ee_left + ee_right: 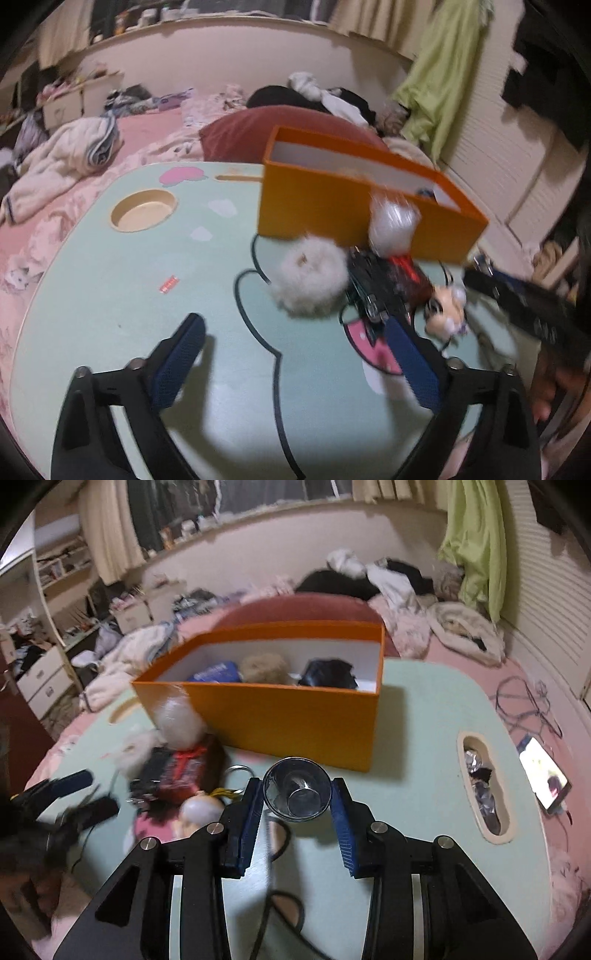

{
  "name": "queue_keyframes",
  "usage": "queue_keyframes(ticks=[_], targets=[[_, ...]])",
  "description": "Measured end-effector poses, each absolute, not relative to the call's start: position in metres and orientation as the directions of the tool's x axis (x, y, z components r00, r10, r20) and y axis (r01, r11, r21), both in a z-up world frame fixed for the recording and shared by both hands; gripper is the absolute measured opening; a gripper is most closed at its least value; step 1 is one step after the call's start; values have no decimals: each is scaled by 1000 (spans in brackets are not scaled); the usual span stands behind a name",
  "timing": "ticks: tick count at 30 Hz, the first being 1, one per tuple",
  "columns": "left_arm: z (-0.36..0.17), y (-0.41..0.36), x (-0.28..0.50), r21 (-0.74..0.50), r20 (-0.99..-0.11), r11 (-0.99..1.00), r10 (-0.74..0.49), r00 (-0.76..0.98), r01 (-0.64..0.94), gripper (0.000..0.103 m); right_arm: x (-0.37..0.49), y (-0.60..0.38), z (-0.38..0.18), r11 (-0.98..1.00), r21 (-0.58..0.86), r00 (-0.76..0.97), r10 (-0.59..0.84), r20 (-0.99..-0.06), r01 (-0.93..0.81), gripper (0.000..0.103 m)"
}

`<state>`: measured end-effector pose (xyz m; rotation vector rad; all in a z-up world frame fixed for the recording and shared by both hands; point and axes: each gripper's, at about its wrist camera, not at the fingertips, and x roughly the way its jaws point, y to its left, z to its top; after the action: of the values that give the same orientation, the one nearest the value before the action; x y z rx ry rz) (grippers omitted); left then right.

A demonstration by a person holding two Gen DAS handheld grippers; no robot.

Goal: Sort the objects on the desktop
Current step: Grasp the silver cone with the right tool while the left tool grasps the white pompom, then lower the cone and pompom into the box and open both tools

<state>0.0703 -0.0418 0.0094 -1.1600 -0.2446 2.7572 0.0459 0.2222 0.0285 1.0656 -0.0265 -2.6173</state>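
My right gripper [297,794] has its fingers pinched on a small clear glass cup [297,794], mid-frame just short of the orange box [280,720], so I'd guess it's getting dropped in. Left gripper [295,354] is spread wide with nothing in it, low in frame by the white pom-pom [308,278].

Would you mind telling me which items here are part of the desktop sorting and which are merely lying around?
Part of the job:
- orange box
- small clear glass cup held in the right gripper
- white fluffy pompom
- doll keychain
- left gripper, open

Just lying about:
- phone on the bed
- red pillow
- green garment
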Motion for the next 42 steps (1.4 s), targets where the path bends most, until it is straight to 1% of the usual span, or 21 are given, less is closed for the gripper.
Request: queue_keyframes(ticks=[2, 5, 6, 10, 12, 13, 14, 15, 16, 21, 24, 27, 31, 34, 36, 37, 38, 39, 40, 42], targets=[[11, -45, 62, -195, -694, -979, 176, -698, -53, 81, 50, 219, 31, -946, 126, -684, -303, -664, 297, 39], [10, -45, 44, -155, -714, -987, 144, -685, -46, 69, 49, 218, 31, -944, 125, -680, -308, -666, 304, 39], [10, -46, 40, -147, -722, -988, 145, -677, -55, 68, 48, 218, 30, -944, 128, -679, -309, -667, 304, 39], [11, -32, 24, -133, -737, -975, 219, -640, -180, 68, 47, 220, 30, -944, 142, -676, -313, -667, 298, 39], [9, -27, 13, -149, -749, -965, 252, -613, -214, 66, 47, 219, 29, -944, 144, -674, -314, -669, 297, 39], [7, -26, 9, -158, -759, -963, 260, -597, -219, 61, 47, 219, 29, -944, 144, -674, -314, -669, 298, 39], [3, -26, 3, -165, -774, -961, 265, -575, -221, 38, 47, 219, 29, -944, 142, -674, -314, -669, 298, 39], [2, -25, 0, -153, -779, -964, 254, -574, -219, 34, 47, 219, 28, -944, 142, -674, -314, -668, 299, 39], [3, -24, -1, -134, -783, -969, 232, -577, -207, 34, 48, 219, 28, -943, 143, -674, -315, -669, 300, 39], [16, -28, 11, -152, -753, -966, 251, -608, -211, 33, 50, 222, 29, -943, 154, -681, -320, -659, 295, 39], [27, -30, 27, -155, -717, -964, 259, -647, -215, 33, 55, 225, 34, -941, 162, -705, -331, -627, 298, 39], [52, -35, 32, -189, -665, -957, 289, -689, -219, 33, 56, 224, 45, -929, 168, -719, -362, -593, 329, 39], [81, -35, 13, -220, -611, -946, 323, -722, -237, 33, 42, 213, 70, -921, 132, -747, -375, -549, 366, 39], [97, -29, -15, -200, -594, -953, 304, -745, -229, 33, 22, 206, 88, -921, 111, -776, -375, -507, 373, 39], [99, -25, -33, -191, -604, -961, 277, -747, -201, 33, 4, 204, 95, -926, 107, -791, -366, -491, 361, 39], [99, -24, -44, -199, -604, -961, 275, -748, -192, 37, -2, 205, 95, -926, 112, -790, -366, -492, 359, 39], [94, -24, -53, -211, -601, -960, 276, -750, -183, 53, -11, 205, 94, -926, 120, -784, -367, -501, 357, 39], [87, -24, -62, -217, -611, -962, 267, -745, -167, 83, -22, 204, 89, -925, 132, -767, -371, -524, 357, 39], [74, -24, -73, -203, -644, -971, 228, -730, -124, 91, -31, 204, 82, -927, 145, -750, -367, -551, 347, 43], [52, -25, -79, -197, -689, -975, 209, -694, -99, 93, -50, 207, 57, -937, 179, -679, -340, -651, 299, 53]])
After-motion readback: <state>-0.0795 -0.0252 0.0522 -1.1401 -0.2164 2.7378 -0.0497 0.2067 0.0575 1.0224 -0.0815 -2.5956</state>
